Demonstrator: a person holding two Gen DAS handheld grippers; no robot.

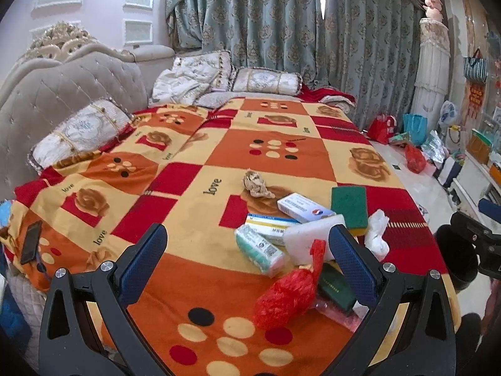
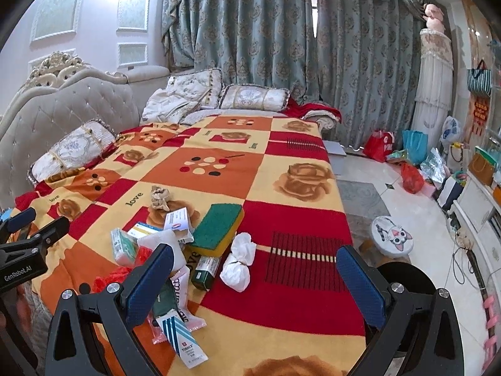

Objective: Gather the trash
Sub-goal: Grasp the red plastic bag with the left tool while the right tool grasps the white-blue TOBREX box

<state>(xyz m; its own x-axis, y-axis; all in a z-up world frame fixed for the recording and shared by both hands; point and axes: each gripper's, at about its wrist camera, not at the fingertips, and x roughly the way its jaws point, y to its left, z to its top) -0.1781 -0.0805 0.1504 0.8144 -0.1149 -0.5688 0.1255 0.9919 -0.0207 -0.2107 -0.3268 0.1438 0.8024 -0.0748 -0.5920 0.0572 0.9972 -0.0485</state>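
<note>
Both held above the near end of the bed point(image 1: 281, 144), over its orange, red and cream blanket point(image 2: 300, 216). Left gripper point(image 1: 247, 250) with jaws wide apart, holding nothing; right gripper point(image 2: 255, 272) also with jaws wide apart and nothing between them.

Trash gathered in one loose pile near the blanket's near edge, toward the right side of the bed. In the pile: a red plastic bag point(image 1: 288, 291) crumpled at the front, a dark green box point(image 1: 336, 288) just behind it, a green tissue pack point(image 1: 260, 249), a white sponge block point(image 1: 308, 238), two white medicine boxes point(image 1: 303, 208) and a green scouring sponge point(image 1: 349, 205) with a yellow underside. A white tissue wad point(image 2: 239, 261) just beside the sponge. A brown crumpled paper point(image 1: 256, 185) a little apart, farther up the blanket. A black bin point(image 2: 404, 277) on the floor at the bed's right edge. A phone point(image 1: 31, 241) near the left edge.
</note>
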